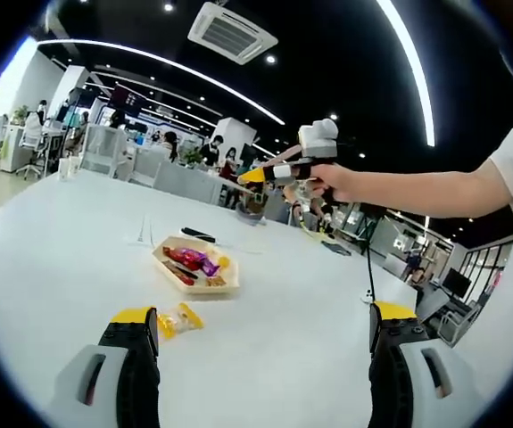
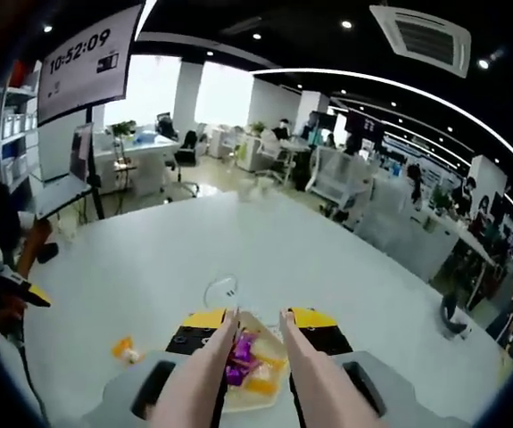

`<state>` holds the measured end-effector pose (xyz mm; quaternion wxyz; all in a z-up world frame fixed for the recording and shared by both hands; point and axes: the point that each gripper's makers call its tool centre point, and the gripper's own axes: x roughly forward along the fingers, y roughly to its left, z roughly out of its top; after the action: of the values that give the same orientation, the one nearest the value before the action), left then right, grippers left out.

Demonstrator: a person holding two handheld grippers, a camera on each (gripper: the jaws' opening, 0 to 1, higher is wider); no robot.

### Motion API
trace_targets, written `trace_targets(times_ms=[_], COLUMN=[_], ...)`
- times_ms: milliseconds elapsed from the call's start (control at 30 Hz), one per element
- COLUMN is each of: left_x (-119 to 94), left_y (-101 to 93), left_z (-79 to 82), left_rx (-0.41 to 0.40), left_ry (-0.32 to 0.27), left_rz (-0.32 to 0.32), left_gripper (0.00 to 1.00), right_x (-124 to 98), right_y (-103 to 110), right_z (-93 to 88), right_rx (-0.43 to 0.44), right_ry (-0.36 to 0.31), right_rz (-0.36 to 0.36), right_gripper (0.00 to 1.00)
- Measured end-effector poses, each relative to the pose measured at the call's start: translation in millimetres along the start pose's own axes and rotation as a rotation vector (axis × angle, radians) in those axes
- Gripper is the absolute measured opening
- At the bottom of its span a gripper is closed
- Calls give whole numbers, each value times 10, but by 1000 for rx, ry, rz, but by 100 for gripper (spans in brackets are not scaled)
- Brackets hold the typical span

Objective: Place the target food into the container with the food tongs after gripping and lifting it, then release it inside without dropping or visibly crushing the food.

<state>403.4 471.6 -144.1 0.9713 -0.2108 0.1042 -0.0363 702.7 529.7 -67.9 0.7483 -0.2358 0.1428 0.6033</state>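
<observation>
Wall screen [image 2: 86,58] reading "10:52:09"

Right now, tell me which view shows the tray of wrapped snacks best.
The left gripper view: the tray lies whole and unobstructed on the white table. In the right gripper view, tongs cover part of it.

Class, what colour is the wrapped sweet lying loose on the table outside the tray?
Yellow-orange wrapped sweet, clearest in the left gripper view beside the left jaw.

light: bright, ceiling strips [image 1: 408,62], windows [image 2: 158,89] blown out | shadows: soft | edges: fisheye-warped, blurred
</observation>
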Motion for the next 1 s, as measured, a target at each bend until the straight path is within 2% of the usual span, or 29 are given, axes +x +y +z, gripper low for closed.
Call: trace_targets(times_ms=[633,800,1000], left_x=[-27,-72,-66], left_y=[21,72,80], left_z=[29,64,38], left_rx=[-15,-11,-9], left_ry=[-24,-46,-38], left_rz=[-8,14,12], left_gripper=[99,99,99], right_x=[-22,-36,-71], right_y=[46,119,189], right_z=[-75,-90,-111], right_rx=[38,30,36], right_ry=[0,3,3], right_rz=[-19,-12,-7], right_gripper=[26,26,26])
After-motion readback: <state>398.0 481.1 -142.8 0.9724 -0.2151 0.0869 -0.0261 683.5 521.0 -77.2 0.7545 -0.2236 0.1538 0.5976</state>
